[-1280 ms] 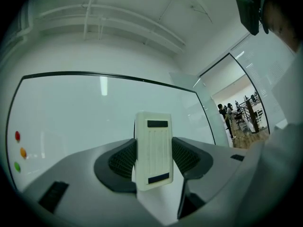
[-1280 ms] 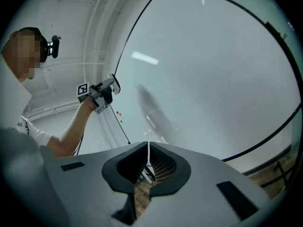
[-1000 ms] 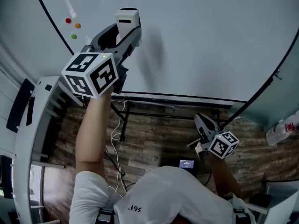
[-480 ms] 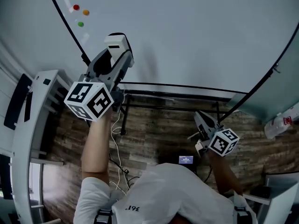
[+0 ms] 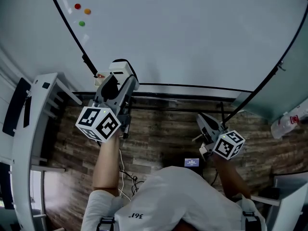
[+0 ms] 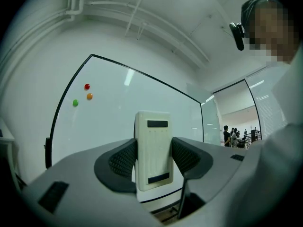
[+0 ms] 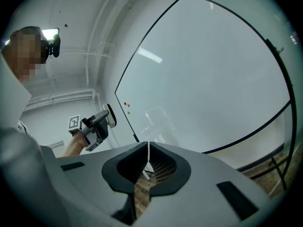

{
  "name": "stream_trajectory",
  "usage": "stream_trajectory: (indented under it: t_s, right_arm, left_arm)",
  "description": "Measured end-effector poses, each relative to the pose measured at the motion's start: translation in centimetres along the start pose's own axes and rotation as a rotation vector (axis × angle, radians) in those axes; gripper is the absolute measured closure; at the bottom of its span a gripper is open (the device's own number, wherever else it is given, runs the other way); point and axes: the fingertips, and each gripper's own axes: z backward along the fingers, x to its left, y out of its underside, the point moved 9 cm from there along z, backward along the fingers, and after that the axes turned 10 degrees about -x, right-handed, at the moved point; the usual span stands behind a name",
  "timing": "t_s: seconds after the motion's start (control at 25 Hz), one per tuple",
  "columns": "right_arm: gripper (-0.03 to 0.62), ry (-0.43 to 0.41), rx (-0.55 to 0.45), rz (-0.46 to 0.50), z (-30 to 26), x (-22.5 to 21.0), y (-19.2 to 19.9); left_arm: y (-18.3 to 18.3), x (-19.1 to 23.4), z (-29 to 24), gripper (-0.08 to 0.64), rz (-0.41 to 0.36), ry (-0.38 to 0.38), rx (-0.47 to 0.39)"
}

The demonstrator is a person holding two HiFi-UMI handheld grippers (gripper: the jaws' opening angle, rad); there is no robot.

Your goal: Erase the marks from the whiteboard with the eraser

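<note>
**A:** Where's the eraser?

**B:** The white eraser (image 6: 152,150) stands upright, pinched between the jaws of the left hand-held gripper (image 5: 121,81). It is near the lower left corner of the whiteboard (image 5: 192,32). I can't tell whether it touches the board.

**A:** And the other one?

**B:** The right hand-held gripper (image 7: 147,157) hangs low over the wooden floor (image 5: 163,138), its jaws pressed together with nothing between them.

**A:** What's around them?

**B:** A red magnet (image 5: 77,6), an orange magnet (image 5: 87,11) and a green magnet (image 5: 81,23) sit high on the board's left side. The black stand (image 5: 178,105) runs below the board, and a small lit screen (image 5: 191,163) lies on the floor. A white rack (image 5: 24,143) stands off to the left.
</note>
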Motion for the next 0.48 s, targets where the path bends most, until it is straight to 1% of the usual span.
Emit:
stream_trajectory:
  t_s: [0.28, 0.48]
  right_arm:
    - [0.565, 0.011, 0.003, 0.006, 0.6, 0.7, 0.2]
    - [0.565, 0.017, -0.001, 0.008, 0.8, 1.5, 0.6]
  left_arm:
    - [3.0, -0.3, 2.4, 0.321, 0.06, -0.015, 0.037]
    - [4.5, -0.4, 4.4, 0.321, 0.114, -0.019, 0.044]
